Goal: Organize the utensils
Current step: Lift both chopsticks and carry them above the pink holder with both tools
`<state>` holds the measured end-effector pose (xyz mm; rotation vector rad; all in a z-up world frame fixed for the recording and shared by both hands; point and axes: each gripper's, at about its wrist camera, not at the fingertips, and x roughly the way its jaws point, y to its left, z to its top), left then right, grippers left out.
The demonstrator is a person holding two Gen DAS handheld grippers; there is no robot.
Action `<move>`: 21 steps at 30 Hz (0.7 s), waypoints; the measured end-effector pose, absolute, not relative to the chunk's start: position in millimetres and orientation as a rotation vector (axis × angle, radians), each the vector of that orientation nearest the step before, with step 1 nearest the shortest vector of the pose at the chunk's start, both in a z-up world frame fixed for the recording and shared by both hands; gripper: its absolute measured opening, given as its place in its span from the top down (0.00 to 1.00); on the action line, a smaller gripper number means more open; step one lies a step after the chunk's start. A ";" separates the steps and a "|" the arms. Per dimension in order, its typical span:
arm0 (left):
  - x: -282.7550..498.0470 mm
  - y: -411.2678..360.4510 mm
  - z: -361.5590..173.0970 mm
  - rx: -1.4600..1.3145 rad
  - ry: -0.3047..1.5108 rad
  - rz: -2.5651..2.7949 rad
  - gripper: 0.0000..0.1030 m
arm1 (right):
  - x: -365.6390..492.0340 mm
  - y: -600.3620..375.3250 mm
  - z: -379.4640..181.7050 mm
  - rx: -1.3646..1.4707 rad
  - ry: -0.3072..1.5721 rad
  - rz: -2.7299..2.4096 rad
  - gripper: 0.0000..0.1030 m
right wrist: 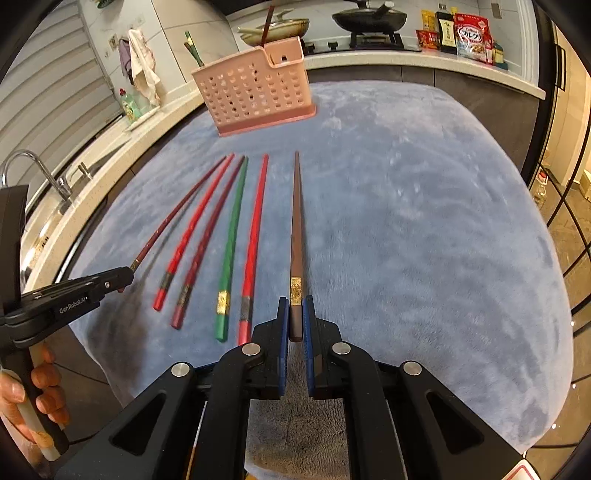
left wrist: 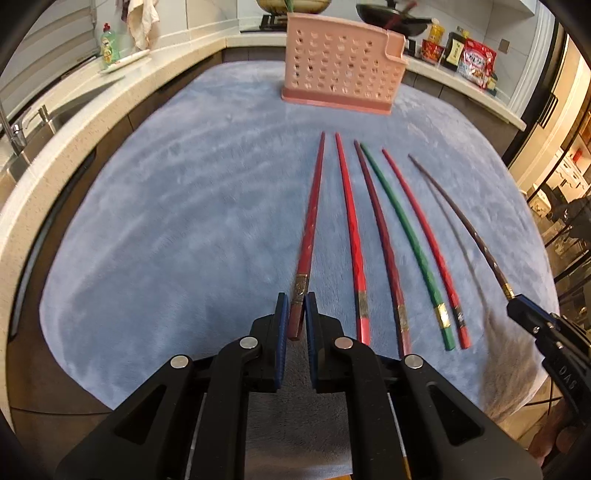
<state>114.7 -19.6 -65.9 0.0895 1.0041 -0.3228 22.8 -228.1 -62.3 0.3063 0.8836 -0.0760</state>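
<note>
Both grippers work over a blue cloth (left wrist: pixel 177 229). My left gripper (left wrist: pixel 296 300) is shut on the near, gold-banded end of a red chopstick (left wrist: pixel 312 214), the leftmost of the row. My right gripper (right wrist: pixel 295 302) is shut on the near end of a brown chopstick (right wrist: pixel 296 221), the rightmost one, which casts a shadow on the cloth. Between them lie a red chopstick (left wrist: pixel 351 240), a dark red one (left wrist: pixel 380 240), a green one (left wrist: pixel 404 240) and another red one (left wrist: pixel 424 243). A pink perforated holder (left wrist: pixel 340 70) stands beyond the tips, with chopsticks upright inside it (right wrist: pixel 267 26).
A pale countertop (left wrist: pixel 74 122) curves round the cloth, with a sink and tap (right wrist: pixel 22 162) at the left and a green soap bottle (left wrist: pixel 109 46). Pans (right wrist: pixel 369 16) and food packets (right wrist: pixel 472 35) stand behind the holder. A hand (right wrist: pixel 40 387) grips the left tool's handle.
</note>
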 end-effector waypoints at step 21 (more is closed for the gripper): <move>188.0 -5.1 68.8 0.034 0.781 -0.285 0.92 | 86.4 -265.1 91.5 0.224 0.577 -0.094 0.93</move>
